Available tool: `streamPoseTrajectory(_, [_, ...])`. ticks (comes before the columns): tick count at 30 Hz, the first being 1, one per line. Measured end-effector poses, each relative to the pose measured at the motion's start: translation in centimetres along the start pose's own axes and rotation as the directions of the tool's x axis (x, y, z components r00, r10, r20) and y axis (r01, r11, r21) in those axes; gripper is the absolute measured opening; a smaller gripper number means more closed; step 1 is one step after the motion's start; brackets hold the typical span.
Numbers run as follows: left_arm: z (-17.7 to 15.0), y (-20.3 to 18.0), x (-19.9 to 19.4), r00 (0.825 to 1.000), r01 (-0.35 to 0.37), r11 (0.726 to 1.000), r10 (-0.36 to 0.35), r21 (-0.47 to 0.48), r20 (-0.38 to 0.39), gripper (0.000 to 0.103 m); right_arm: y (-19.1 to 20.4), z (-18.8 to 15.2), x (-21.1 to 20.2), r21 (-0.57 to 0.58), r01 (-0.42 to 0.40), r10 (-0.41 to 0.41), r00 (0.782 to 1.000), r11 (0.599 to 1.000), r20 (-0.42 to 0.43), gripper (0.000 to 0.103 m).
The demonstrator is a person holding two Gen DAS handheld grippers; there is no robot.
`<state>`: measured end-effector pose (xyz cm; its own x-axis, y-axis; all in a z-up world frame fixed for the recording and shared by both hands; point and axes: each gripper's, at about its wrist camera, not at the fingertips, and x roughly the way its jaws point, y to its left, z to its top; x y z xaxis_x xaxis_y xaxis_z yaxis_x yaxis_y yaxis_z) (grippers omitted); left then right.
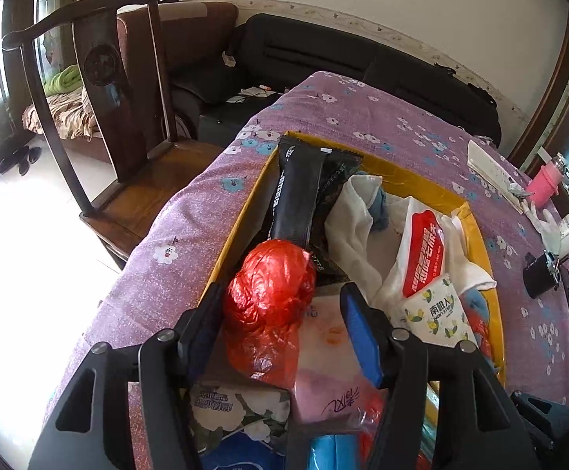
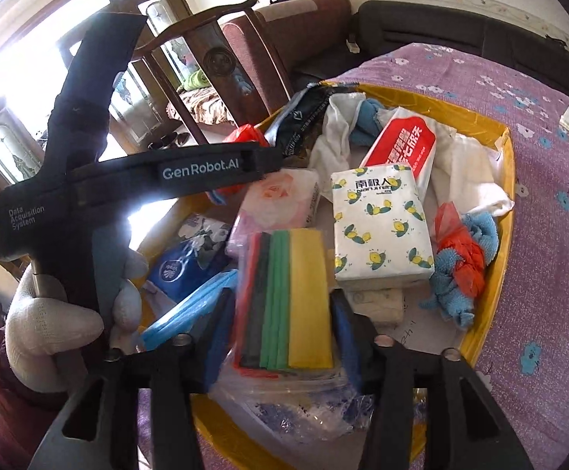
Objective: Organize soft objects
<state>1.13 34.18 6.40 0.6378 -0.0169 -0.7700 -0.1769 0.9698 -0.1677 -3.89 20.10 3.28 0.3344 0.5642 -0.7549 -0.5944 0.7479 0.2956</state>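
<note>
Both items look just released into the yellow-lined box [image 2: 504,180]: the left gripper [image 1: 280,325] stands open around the red bag ball [image 1: 270,286], the right gripper [image 2: 280,325] open around the coloured cloth pack [image 2: 284,297], so next probably withdraw and seek loose softs.

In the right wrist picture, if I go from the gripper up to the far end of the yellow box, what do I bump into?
Right gripper → bag of coloured strips → lemon-print tissue pack → red-label tissue pack → blue cloth → far rim of the yellow box.
</note>
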Motion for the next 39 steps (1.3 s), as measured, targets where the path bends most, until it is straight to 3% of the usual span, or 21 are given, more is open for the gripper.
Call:
streamPoseTrajectory(5, [-0.4,-0.7,-2.1,0.997,-0.055,0.998,0.054,0.021,0.051,0.085,0.6,-0.3,-1.6,-0.030,0.025,-0.024,0.999,0.999,0.038,0.063])
streamPoseTrajectory(13, [-1.8,-1.0,-5.2,0.992,-0.096,0.995,0.093,0.025,0.087,0.085,0.3,-1.4,-3.5,-0.019,0.028,-0.026,0.998,0.999,0.055,0.064])
streamPoseTrajectory(22, [-4.8,-4.3,-8.0,0.982,-0.140,0.987,0.129,0.076,0.140,0.092,-0.5,-4.0,-6.5,-0.023,0.070,-0.068,0.994,0.997,0.083,0.067])
streamPoseTrajectory(29, [-7.2,-6.6,-5.3,0.982,-0.189,0.974,0.184,0.123,0.053,0.092,-3.9,-5.8,-9.2,0.053,0.113,-0.118,0.987,0.992,0.110,0.067])
streamPoseTrajectory(33, [-8.0,-7.9,-4.0,0.962,-0.272,0.945,0.270,0.184,0.036,0.093,-6.0,-6.5,-10.6,0.115,0.124,-0.138,0.982,0.986,0.126,0.067])
streamPoseTrajectory(36, [-7.5,-7.6,-5.5,0.972,-0.235,0.962,0.230,0.141,0.052,0.093,-6.8,-6.7,-11.4,0.135,0.126,-0.144,0.980,0.983,0.137,0.068])
streamPoseTrajectory(39, [-7.3,-7.6,-7.3,0.969,-0.236,0.966,0.225,0.107,0.105,0.093,-7.2,-6.9,-11.7,0.149,0.123,-0.145,0.978,0.981,0.148,0.069])
